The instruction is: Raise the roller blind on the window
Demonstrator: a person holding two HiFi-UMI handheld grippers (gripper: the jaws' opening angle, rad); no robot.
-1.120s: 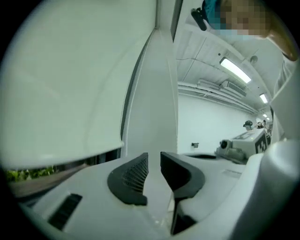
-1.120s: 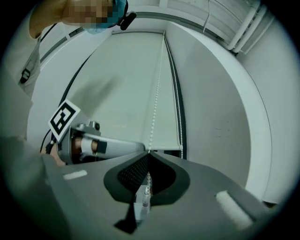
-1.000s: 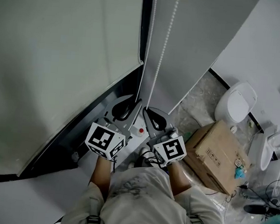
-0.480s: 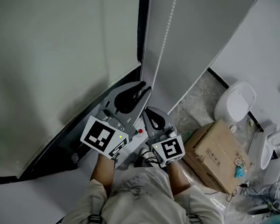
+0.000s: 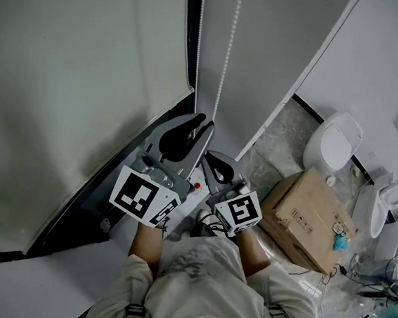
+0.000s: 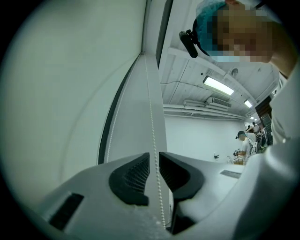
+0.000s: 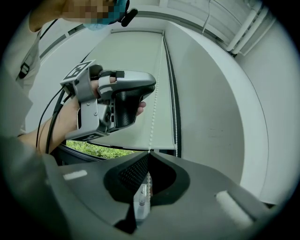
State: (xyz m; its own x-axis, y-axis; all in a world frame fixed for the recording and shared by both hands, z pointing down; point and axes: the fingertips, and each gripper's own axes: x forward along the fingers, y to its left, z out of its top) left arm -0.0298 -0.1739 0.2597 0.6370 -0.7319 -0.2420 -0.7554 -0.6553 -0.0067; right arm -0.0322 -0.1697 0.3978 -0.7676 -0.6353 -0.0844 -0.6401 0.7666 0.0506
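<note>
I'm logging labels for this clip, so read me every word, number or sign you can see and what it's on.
No text here can be read.
Cardboard box: small dark printed marks on its side, too small to read.
Marker cubes: black-and-white square patterns only, no letters or numbers.

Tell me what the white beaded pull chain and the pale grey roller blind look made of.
The white beaded pull chain looks plastic: small uniform matte beads, no metallic glint. The pale grey roller blind looks like coated fabric: flat matte sheet; weave not visible.
</note>
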